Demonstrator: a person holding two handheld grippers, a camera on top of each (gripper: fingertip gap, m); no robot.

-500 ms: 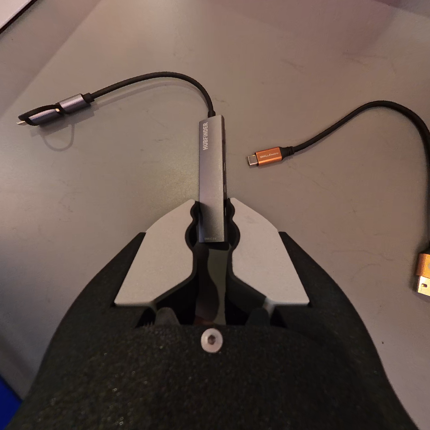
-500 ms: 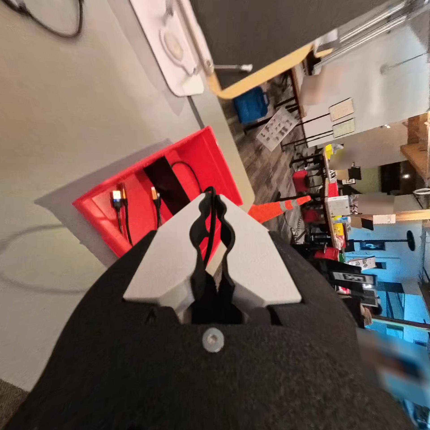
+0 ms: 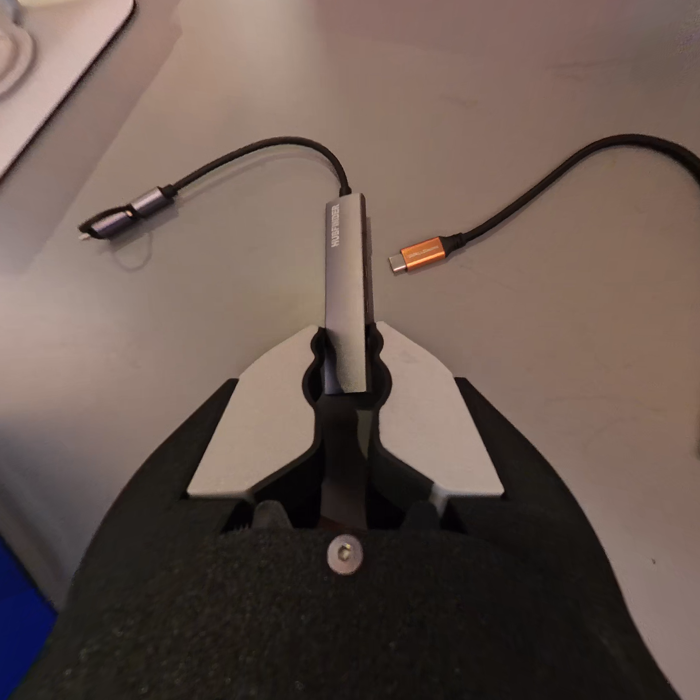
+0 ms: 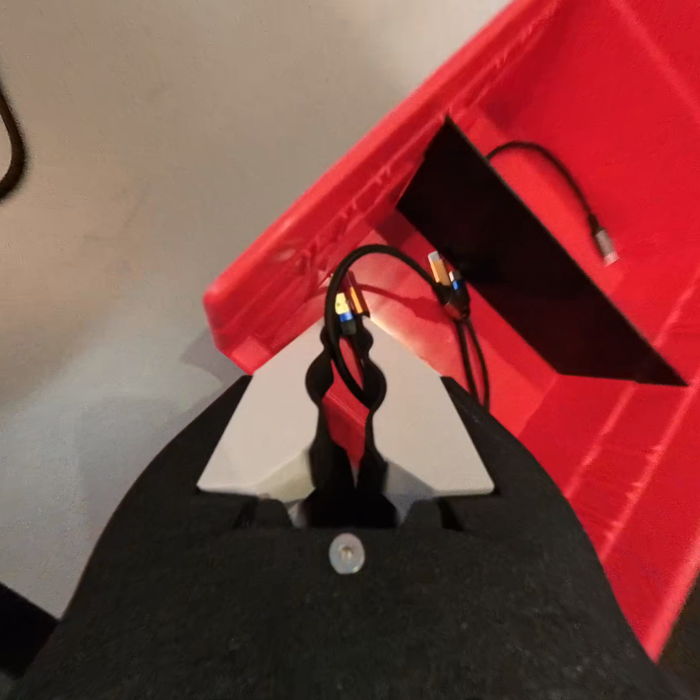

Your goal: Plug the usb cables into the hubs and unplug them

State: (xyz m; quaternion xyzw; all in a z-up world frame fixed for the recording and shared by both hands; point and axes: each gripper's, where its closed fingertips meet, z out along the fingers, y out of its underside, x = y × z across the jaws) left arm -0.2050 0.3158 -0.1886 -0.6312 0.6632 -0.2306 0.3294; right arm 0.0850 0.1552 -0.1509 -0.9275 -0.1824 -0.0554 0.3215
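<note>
Matt metal hub (image 3: 347,288), glossy plastic bin (image 4: 591,113)

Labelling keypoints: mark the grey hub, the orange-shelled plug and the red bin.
grey hub (image 3: 346,280), left wrist view, middle of its top face.
orange-shelled plug (image 3: 422,257), left wrist view, orange shell.
red bin (image 4: 341,212), right wrist view, near rim.

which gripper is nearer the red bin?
Right. The right gripper sits at the red bin rim, nearly shut around a black cable. The left gripper clamps the hub; no bin shows there.
</note>
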